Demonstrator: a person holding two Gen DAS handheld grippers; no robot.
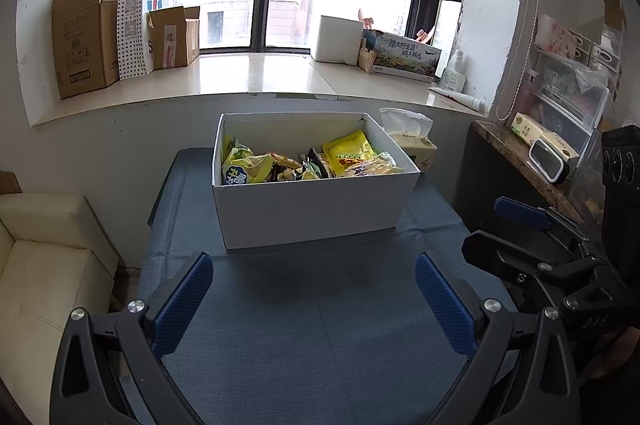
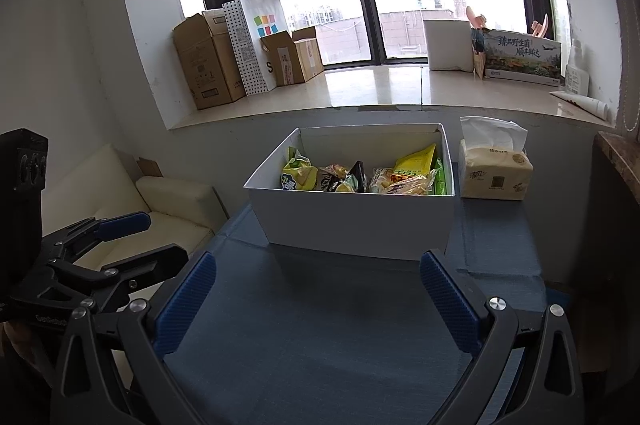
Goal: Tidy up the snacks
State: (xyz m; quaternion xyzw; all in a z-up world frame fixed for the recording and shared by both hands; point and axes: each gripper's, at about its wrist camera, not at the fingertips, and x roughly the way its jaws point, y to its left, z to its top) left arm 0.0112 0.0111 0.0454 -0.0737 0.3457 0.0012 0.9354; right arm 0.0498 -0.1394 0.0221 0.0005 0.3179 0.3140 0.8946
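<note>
White cardboard box (image 1: 312, 213) stands open-topped on the blue-grey table cover (image 1: 320, 325), towards the far end of the table and below the window ledge (image 1: 248, 73); snack packets (image 1: 308, 161) lie inside it, mostly yellow and green, with one dark packet (image 2: 356, 175) near the middle; all visible packets sit within the box walls; none lies on the cover.

Left gripper (image 1: 314, 301) is held low over the near part of the table, aimed at the box; its blue-padded fingers (image 1: 182, 301) stand wide apart with nothing between them; it is well short of the box and touches nothing.

Right gripper (image 2: 316, 301) is held likewise, fingers (image 2: 450, 301) spread wide and empty, the box front just beyond their tips in its own view; whether the tips touch the box cannot be told; from the left wrist camera the same tool shows at the right edge, beside the table.

Tissue pack (image 2: 496, 169) stands just beside the box on its right, a tissue protruding from the top; cream sofa (image 1: 44, 265) sits left of the table.

On the ledge: brown cartons (image 1: 84, 37) and a spotted paper bag (image 1: 132, 21) at left; a white block (image 1: 338, 39) and a printed box (image 1: 406, 59) at right.
</note>
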